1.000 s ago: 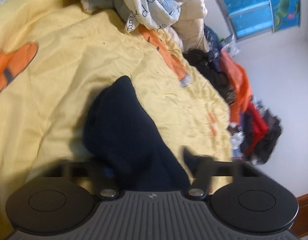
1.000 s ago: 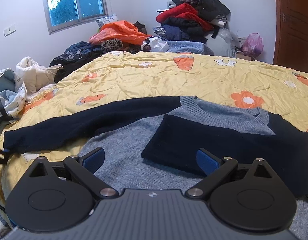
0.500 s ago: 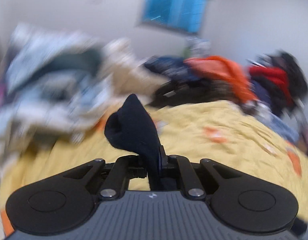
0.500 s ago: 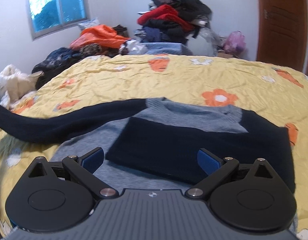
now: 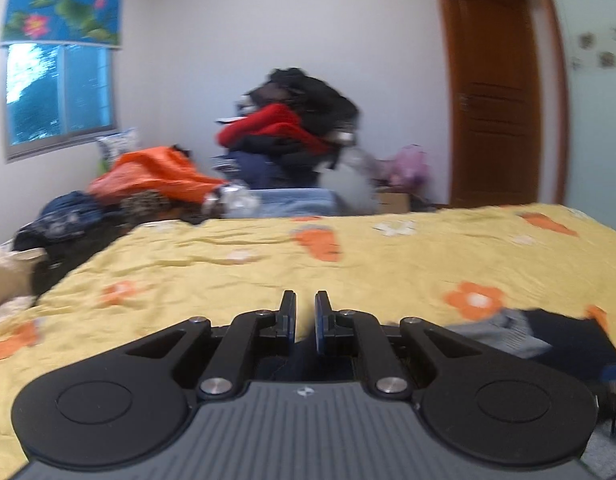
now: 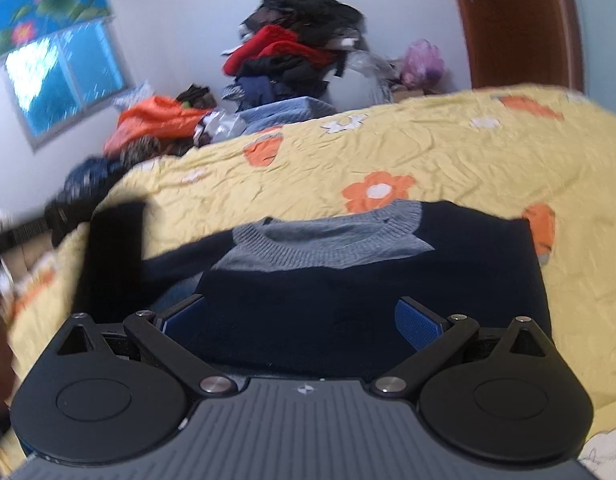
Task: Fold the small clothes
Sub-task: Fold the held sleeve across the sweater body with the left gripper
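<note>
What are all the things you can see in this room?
sweater: one, navy with grey collar, flat on the bed
sleeve: one, navy, raised at the sweater's left
bedspread: one, yellow with orange flowers, over the bed
clothes pile: one, red and black, by the far wall
orange garment: one, under the window
window: one, blue, left wall
door: one, brown, right
left gripper: one, black, shut on dark cloth
right gripper: one, black, open above the sweater

The left tongs point slightly downward with their blue pads nearly together; the right tongs stand wide open, tilted downward.
</note>
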A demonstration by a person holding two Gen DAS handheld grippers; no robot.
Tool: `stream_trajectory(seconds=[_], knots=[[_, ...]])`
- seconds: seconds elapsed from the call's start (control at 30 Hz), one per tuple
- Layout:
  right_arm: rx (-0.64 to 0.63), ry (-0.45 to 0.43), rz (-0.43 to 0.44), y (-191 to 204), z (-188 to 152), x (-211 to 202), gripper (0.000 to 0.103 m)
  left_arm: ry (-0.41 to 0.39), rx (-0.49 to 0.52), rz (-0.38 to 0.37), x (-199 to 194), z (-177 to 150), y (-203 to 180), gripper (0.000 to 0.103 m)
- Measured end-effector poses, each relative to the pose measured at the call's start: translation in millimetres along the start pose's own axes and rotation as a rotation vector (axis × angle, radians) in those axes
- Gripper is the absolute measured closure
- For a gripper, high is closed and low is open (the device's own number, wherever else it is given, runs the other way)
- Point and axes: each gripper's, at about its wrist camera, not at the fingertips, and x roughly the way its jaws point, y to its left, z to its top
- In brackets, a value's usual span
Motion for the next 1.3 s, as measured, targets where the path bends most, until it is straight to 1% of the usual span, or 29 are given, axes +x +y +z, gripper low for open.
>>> stream_trajectory(seconds=[0.07, 0.13, 0.2, 0.27, 0.33, 0.37, 0.4, 0.43, 0.47, 0.53, 0.6, 0.67, 0.8, 0.97, 1.07, 1.13, 1.17, 1.2, 1.23, 1.3], knots=[[0.109, 0.011, 0.051, -17.2, 4.7, 1.7, 0.002, 0.012, 0.021, -0.031, 5.1, -7.4, -16.2, 0.094], [0.225, 0.027, 0.105, -34.2, 7.3, 4.8, 0.002, 0.041, 0.05, -0.062, 10.5, -15.6, -33.6, 0.094], [0.303, 0.048, 0.104, -45.8, 7.0, 9.1, 0.003, 0.079, 0.07, -0.08, 11.5, -25.4, -45.9, 0.093], [0.302, 0.051, 0.101, -47.9, 5.1, 12.1, 0.003, 0.115, 0.08, -0.117, 10.4, -33.4, -47.9, 0.093], [0.273, 0.059, 0.117, -44.2, 5.2, 17.3, 0.003, 0.137, 0.095, -0.128, 6.4, -42.3, -45.8, 0.092], [0.263, 0.069, 0.131, -41.7, 6.3, 20.9, 0.003, 0.154, 0.102, -0.115, 5.6, -46.6, -43.8, 0.09], [0.252, 0.082, 0.151, -37.8, 7.5, 25.7, 0.003, 0.172, 0.104, -0.095, 7.2, -49.7, -38.4, 0.085], [0.241, 0.095, 0.176, -33.3, 8.8, 30.8, 0.003, 0.193, 0.096, -0.076, 7.5, -53.2, -32.2, 0.076], [0.227, 0.11, 0.202, -27.4, 10.6, 36.8, 0.003, 0.216, 0.078, -0.06, 8.0, -56.5, -24.7, 0.07], [0.192, 0.141, 0.248, -11.9, 11.7, 51.9, 0.004, 0.252, 0.027, -0.033, 10.2, -60.3, -5.6, 0.048], [0.171, 0.184, 0.285, 4.5, 10.6, 68.1, 0.007, 0.266, -0.019, 0.014, 9.4, -63.6, 13.1, 0.039], [0.171, 0.238, 0.307, 18.2, 8.4, 87.0, 0.01, 0.279, -0.045, 0.054, 7.6, -64.5, 30.2, 0.039], [0.23, 0.313, 0.365, 34.8, 1.5, 118.9, 0.012, 0.3, -0.1, 0.082, 2.6, -67.1, 53.2, 0.039], [0.25, 0.302, 0.37, 46.6, 5.5, 141.8, 0.013, 0.308, -0.107, 0.093, 0.3, -68.5, 58.5, 0.039], [0.265, 0.318, 0.396, 53.0, 7.7, 152.6, 0.024, 0.311, -0.109, 0.089, 1.0, -68.8, 55.5, 0.039], [0.274, 0.347, 0.401, 57.0, 7.2, 159.4, 0.047, 0.312, -0.105, 0.089, 1.2, -68.1, 52.4, 0.039], [0.267, 0.36, 0.395, 59.2, 7.4, 161.4, 0.053, 0.312, -0.103, 0.091, 2.1, -67.9, 50.8, 0.039], [0.253, 0.362, 0.381, 62.0, 8.0, 161.9, 0.072, 0.312, -0.1, 0.092, 1.9, -67.5, 49.5, 0.039], [0.237, 0.356, 0.361, 64.2, 9.3, 160.5, 0.082, 0.311, -0.097, 0.092, 2.0, -67.0, 48.5, 0.039], [0.203, 0.322, 0.334, 67.6, 13.7, 153.8, 0.082, 0.309, -0.09, 0.092, 1.4, -65.5, 46.9, 0.039]])
